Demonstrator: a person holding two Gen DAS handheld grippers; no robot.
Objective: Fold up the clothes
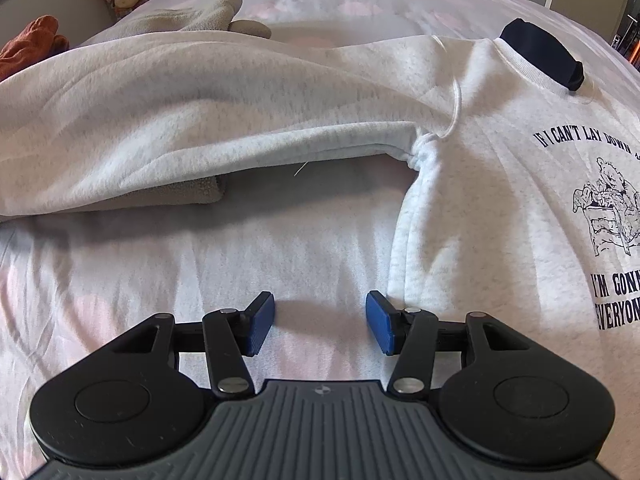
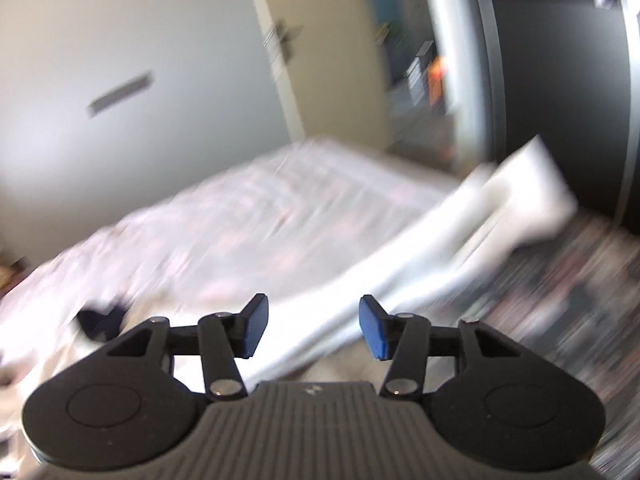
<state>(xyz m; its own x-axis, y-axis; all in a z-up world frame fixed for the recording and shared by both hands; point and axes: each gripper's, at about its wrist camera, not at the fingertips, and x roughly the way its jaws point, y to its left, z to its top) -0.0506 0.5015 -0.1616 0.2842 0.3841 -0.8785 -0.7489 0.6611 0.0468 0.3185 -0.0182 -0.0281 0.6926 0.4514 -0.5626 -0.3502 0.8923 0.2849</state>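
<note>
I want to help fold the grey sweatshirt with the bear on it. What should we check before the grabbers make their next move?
1. Left gripper open and empty: ok.
2. Right gripper open and empty: ok.
3. Grey sweatshirt lying front up on the bed sheet, print showing: ok.
4. Sleeve lying flat: not ok, it is draped over a beige fleece garment.
5. Sweatshirt side edge close to the left gripper's fingers: ok, just beside the right-hand pad.
6. Right gripper's position over the sweatshirt: cannot tell, its view is blurred.
</note>
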